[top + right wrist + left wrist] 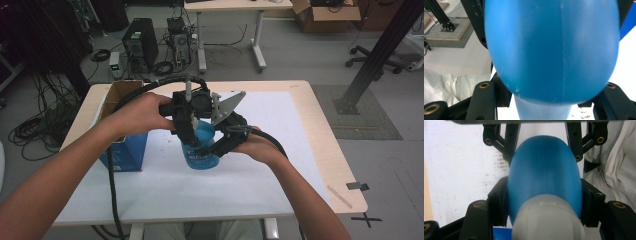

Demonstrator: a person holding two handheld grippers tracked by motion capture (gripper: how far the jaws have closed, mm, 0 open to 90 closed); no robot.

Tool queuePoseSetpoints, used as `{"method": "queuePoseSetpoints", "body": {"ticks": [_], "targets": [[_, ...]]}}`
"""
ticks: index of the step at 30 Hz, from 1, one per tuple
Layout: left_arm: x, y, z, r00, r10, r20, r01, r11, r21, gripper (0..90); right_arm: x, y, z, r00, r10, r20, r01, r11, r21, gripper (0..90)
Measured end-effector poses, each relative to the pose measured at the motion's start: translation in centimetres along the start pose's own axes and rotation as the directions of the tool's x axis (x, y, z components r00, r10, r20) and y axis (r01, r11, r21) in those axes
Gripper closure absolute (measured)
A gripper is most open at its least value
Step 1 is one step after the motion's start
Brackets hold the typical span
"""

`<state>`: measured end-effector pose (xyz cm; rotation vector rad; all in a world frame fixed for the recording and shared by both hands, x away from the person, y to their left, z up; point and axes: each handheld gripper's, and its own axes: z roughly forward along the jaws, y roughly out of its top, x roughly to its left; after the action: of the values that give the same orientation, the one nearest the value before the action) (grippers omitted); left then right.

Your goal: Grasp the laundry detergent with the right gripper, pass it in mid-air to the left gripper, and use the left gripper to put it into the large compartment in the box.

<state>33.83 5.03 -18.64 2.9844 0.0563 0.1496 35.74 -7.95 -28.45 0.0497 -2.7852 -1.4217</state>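
A blue plastic bottle [201, 150] stands at the middle of the white table, with both grippers on it. My left gripper [191, 134] comes down from above the bottle. In the left gripper view its black pads [499, 202] press both sides of the blue bottle [544, 170], just past a pale grey cap [546, 220]. My right gripper [216, 146] reaches in from the right. In the right gripper view the blue bottle [551, 50] bulges between the jaws, whose pads [502, 93] squeeze it near its paler neck. Both grippers are shut on the bottle.
An open blue carton [122, 150] with a brown inside stands just left of the bottle. A strip of tape [340, 196] lies near the table's front right corner. The white mat [280, 120] stretches to the right. White cloth [619, 165] hangs beyond the table edge.
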Motion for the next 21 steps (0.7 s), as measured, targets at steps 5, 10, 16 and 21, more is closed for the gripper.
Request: {"method": "queuePoseSetpoints", "body": {"ticks": [5, 10, 16, 21], "targets": [[0.2, 0.2, -0.4, 0.9998, -0.020, -0.001, 0.020, 0.9995, 0.022, 38.0, 0.3, 0.0, 0.2, 0.9996, 0.009, 0.026, -0.009, 1.000, 0.029, 26.3], [0.6, -0.2, -0.9, 0.9984, -0.053, -0.023, 0.054, 0.9978, 0.039, 38.0, 0.3, -0.6, -0.2, 0.9990, 0.042, 0.019, -0.043, 0.998, 0.055, 12.9], [0.9, -0.7, -1.4, 0.9970, -0.071, -0.030, 0.072, 0.9964, 0.044, 38.0, -0.1, -1.4, -1.6, 0.9954, 0.081, 0.051, -0.084, 0.994, 0.063, 7.2], [1.2, -1.1, -1.8, 0.9951, -0.091, -0.038, 0.093, 0.9944, 0.050, 37.9, -0.3, -2.2, -3.4, 0.9920, 0.083, 0.095, -0.089, 0.994, 0.062, 5.5]]}}
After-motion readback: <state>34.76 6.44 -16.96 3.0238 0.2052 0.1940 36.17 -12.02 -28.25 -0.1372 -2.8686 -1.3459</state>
